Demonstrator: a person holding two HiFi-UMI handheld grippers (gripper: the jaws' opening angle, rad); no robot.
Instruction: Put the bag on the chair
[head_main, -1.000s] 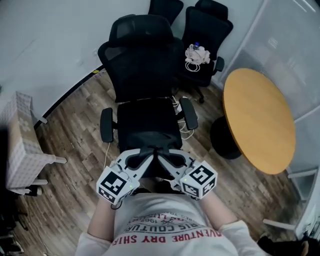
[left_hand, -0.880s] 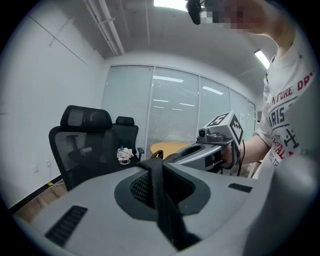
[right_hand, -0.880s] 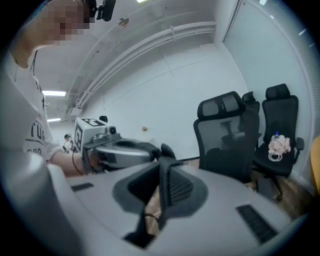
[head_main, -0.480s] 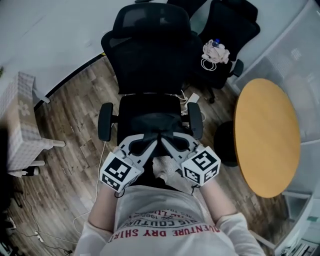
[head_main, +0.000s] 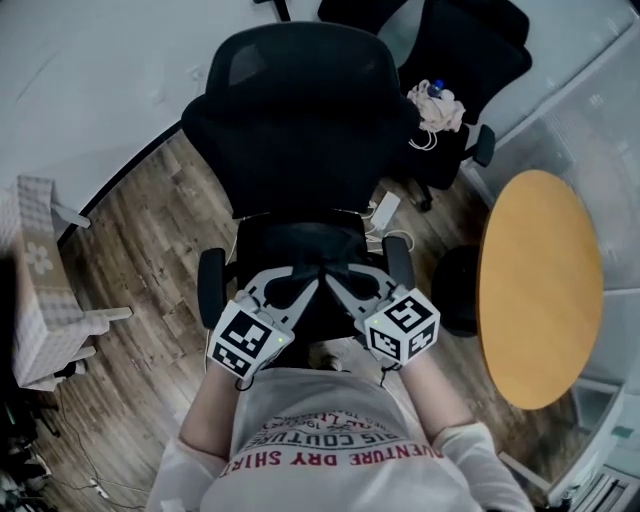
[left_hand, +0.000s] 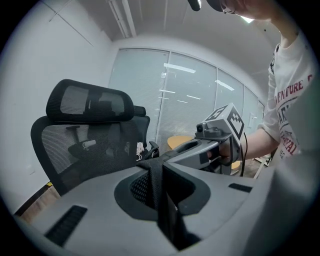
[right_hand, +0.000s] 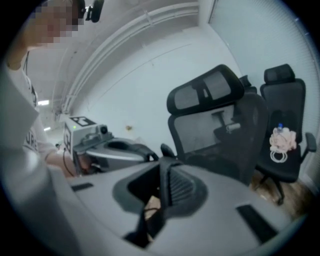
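Observation:
A black mesh office chair (head_main: 300, 130) stands right in front of me, its seat (head_main: 300, 245) partly under my hands. Both grippers meet over the seat's near edge. The left gripper (head_main: 300, 290) is shut on a black strap (left_hand: 159, 190) of the bag, and the right gripper (head_main: 338, 288) is shut on another black strap (right_hand: 165, 187). The dark bag (head_main: 318, 322) hangs below and between them, mostly hidden. A tan bit of it (right_hand: 149, 206) shows under the right jaws. Each gripper sees the other: the right gripper (left_hand: 212, 145), the left gripper (right_hand: 102, 150).
A round wooden table (head_main: 540, 290) stands to the right. Behind it a second black chair (head_main: 470, 60) carries a white bundle with a cord (head_main: 437, 100). White cables (head_main: 385, 212) lie on the wood floor by the chair. A pale patterned box (head_main: 40, 285) sits at the left.
I have come closer to the chair. Both grippers have carried the bag forward over the seat's near edge, and the pale patch of bag seen earlier is now hidden.

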